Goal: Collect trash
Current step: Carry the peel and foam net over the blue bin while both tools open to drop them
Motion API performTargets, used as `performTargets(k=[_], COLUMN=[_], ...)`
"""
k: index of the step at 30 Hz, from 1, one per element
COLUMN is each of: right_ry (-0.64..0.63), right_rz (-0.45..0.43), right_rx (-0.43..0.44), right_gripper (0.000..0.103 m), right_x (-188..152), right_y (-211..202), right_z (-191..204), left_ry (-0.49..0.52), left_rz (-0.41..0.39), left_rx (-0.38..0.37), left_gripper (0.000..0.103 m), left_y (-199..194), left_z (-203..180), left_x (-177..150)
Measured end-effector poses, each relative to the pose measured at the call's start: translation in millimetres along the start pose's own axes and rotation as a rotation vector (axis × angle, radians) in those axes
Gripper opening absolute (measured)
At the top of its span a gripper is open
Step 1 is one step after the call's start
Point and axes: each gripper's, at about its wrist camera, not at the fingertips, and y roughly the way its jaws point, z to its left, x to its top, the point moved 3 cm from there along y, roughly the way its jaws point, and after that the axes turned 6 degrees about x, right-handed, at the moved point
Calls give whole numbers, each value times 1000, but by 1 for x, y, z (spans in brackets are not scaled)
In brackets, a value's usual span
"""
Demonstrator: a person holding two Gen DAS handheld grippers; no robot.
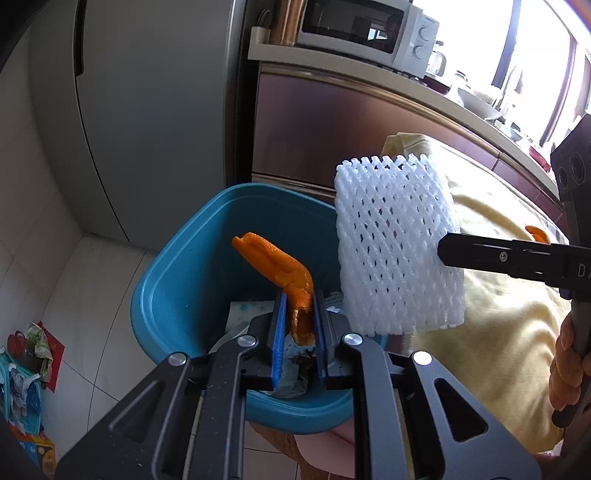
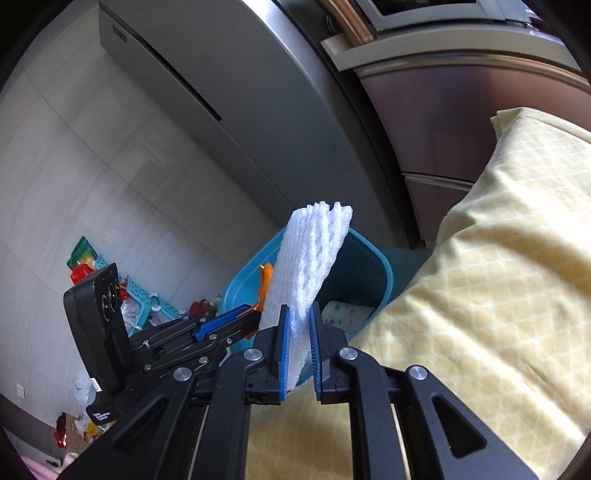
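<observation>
My left gripper [image 1: 300, 297] is shut on a strip of orange peel [image 1: 275, 264] that sticks up and bends left, right above the blue trash bin [image 1: 173, 280]. Paper scraps lie at the bin's bottom. My right gripper [image 2: 298, 314] is shut on a white foam fruit net [image 2: 310, 258], held upright over the bin's rim [image 2: 384, 269]. In the left wrist view the foam net [image 1: 397, 243] hangs at the bin's right edge, pinched by the right gripper's fingers [image 1: 476, 251]. The left gripper [image 2: 236, 317] with the orange peel [image 2: 265, 280] shows left of the net in the right wrist view.
A table under a yellow cloth [image 2: 498, 295] fills the right side, close to the bin. A grey fridge [image 1: 147, 110] and brown cabinets [image 1: 332, 122] with a microwave [image 1: 365, 29] stand behind. A teal basket and clutter [image 2: 136, 295] sit on the tiled floor at left.
</observation>
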Motion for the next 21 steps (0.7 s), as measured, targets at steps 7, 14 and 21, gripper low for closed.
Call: performTargets(k=[7,14,21], right_ry=[0,1,14], right_rz=[41,61,49], right_rx=[-25,-36,-26], right_gripper=[13,16,20], right_x=[1,2,-2], right_y=[19,30,22], right_z=[6,9,-2], left_ry=[-33,-68,-67], left_rz=[19,15,-9], left_rx=[9,12,4], left_gripper=[15,15,17], left_y=[14,16,4], left_z=[11,17,13], left_x=[0,-1,-2])
